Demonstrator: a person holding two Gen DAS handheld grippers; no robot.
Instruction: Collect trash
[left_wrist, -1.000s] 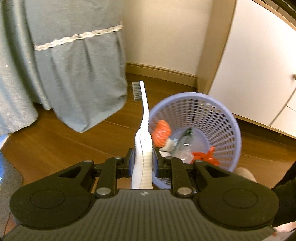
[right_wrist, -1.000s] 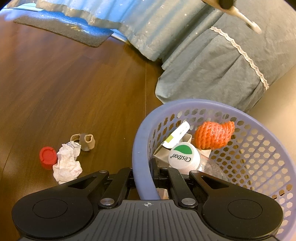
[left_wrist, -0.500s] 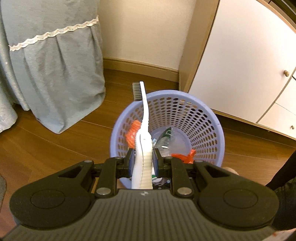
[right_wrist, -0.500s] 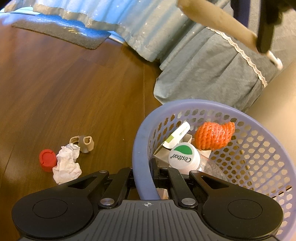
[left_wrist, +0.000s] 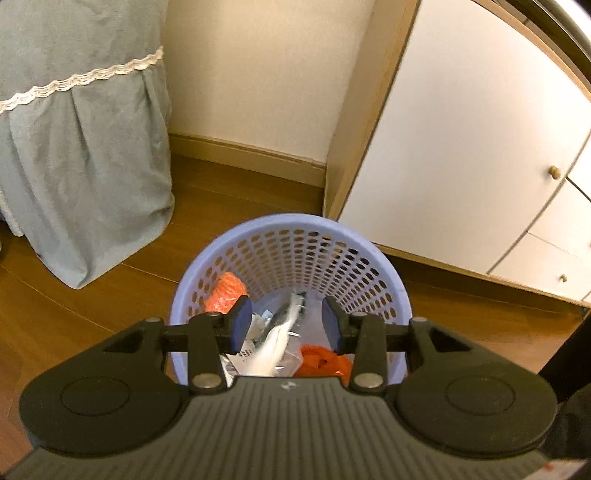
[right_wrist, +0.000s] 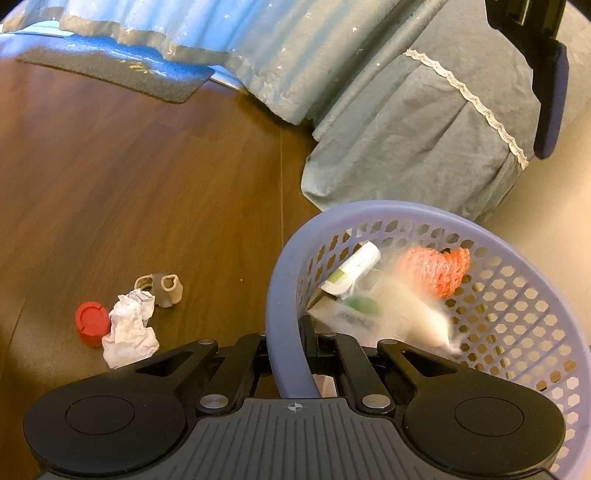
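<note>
Below the left gripper's (left_wrist: 287, 325) opening fingers (left_wrist: 241, 322), blurred toothbrush (left_wrist: 275, 341).

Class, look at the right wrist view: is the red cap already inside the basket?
No, the red cap lies on the floor beside the crumpled tissue, outside the basket.

brown wood plank floor (right_wrist: 147, 177). cream wall (left_wrist: 266, 74) with wood baseboard (left_wrist: 247, 157) at 12 in left wrist view. white cabinet (left_wrist: 461, 155), small brass knobs, at 2. grey-blue skirted fabric with lace trim (left_wrist: 81, 140) at 10. dark mat (right_wrist: 122, 70) at 11 in right wrist view. warm indoor light.
</note>
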